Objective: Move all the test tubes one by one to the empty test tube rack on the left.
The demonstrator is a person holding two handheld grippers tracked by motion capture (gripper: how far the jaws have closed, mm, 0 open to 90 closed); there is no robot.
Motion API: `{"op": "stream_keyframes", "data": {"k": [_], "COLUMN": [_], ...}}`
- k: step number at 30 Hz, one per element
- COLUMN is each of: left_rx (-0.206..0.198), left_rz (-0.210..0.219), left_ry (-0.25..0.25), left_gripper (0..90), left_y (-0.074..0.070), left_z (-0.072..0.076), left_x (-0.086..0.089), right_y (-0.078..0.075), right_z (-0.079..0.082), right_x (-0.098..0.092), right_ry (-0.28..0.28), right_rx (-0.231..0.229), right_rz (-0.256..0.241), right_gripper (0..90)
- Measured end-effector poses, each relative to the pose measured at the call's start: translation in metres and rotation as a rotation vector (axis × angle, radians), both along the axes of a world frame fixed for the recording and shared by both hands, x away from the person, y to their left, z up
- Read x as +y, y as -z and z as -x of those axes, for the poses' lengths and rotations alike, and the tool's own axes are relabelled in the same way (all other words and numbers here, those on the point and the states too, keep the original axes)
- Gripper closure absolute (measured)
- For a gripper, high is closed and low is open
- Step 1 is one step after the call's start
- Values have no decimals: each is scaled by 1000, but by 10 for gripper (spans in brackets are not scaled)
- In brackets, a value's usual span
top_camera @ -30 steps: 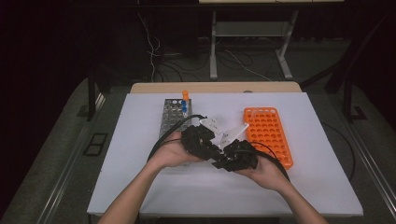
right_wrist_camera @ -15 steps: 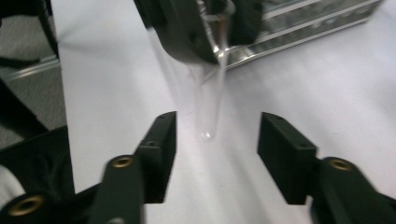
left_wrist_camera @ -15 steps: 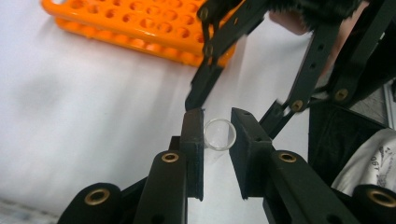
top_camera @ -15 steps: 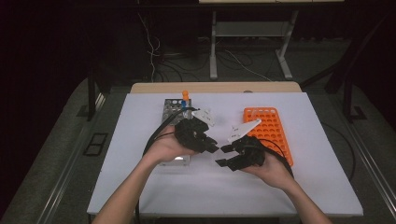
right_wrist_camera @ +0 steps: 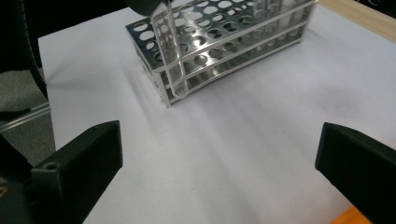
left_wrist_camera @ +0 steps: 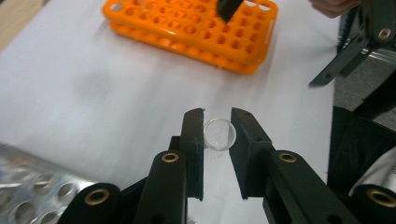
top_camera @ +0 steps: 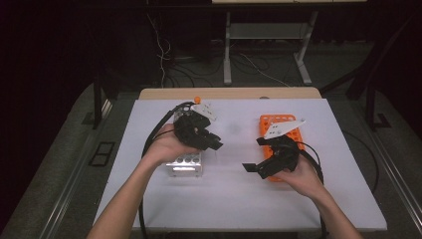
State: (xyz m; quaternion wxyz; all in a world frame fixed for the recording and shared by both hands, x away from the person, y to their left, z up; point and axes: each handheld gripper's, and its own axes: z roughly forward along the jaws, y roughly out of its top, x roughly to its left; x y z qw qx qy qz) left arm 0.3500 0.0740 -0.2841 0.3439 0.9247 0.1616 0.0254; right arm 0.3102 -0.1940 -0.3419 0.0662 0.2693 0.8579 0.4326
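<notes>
A clear glass test tube [left_wrist_camera: 219, 134] is seen end-on between the jaws of my left gripper [left_wrist_camera: 217, 112], which is shut on it. From the right gripper view the same tube [right_wrist_camera: 170, 56] hangs slanted in front of the metal rack [right_wrist_camera: 224, 42], its round bottom just above the table. In the high view my left gripper [top_camera: 214, 143] hovers over the near end of the metal rack [top_camera: 185, 164]. My right gripper [top_camera: 255, 158] is open, its jaws wide apart [right_wrist_camera: 217, 140] with nothing between them, at the near end of the orange rack [top_camera: 271, 121].
An orange-capped tube [top_camera: 197, 100] stands at the far end of the metal rack. The orange rack [left_wrist_camera: 191, 32] has many open holes. Black cables trail from both grippers across the white table [top_camera: 234, 194]. The table's far wooden edge [top_camera: 229, 93] lies behind.
The two grippers, close together in the middle a second ago, have drawn apart. The left carried the tube back over the metal rack; the right moved right.
</notes>
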Motion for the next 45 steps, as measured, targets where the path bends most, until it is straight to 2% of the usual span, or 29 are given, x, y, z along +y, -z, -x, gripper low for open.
{"op": "stream_keyframes", "data": {"k": [10,15,20,28,35,41,45], "left_rx": [-16,-28,-40,-51,-78,-86,-85], "left_rz": [2,-3,-26,-30,-39,-30,-44], "left_ry": [-78,-109,-133,-181,-212,-244,-253], "left_gripper": [744,744,744,745,745,745,745], "left_y": [-8,-11,-13,-15,-12,-6,-1], "left_z": [-13,-21,-29,-46,-58,-69,-76], "left_x": [18,24,29,36,40,43,43], "right_y": [0,2,4,7,9,11,13], "right_z": [-8,-11,-13,-15,-17,-21,-24], "right_x": [-25,-31,-34,-42,-51,-57,-60], "right_ry": [47,63,69,80,92,100,108], "right_rx": [17,23,26,36,46,51,60], "right_rz": [-27,-18,-5,-13,-13,-16,-16], "right_gripper": [3,3,3,3,3,3,3]}}
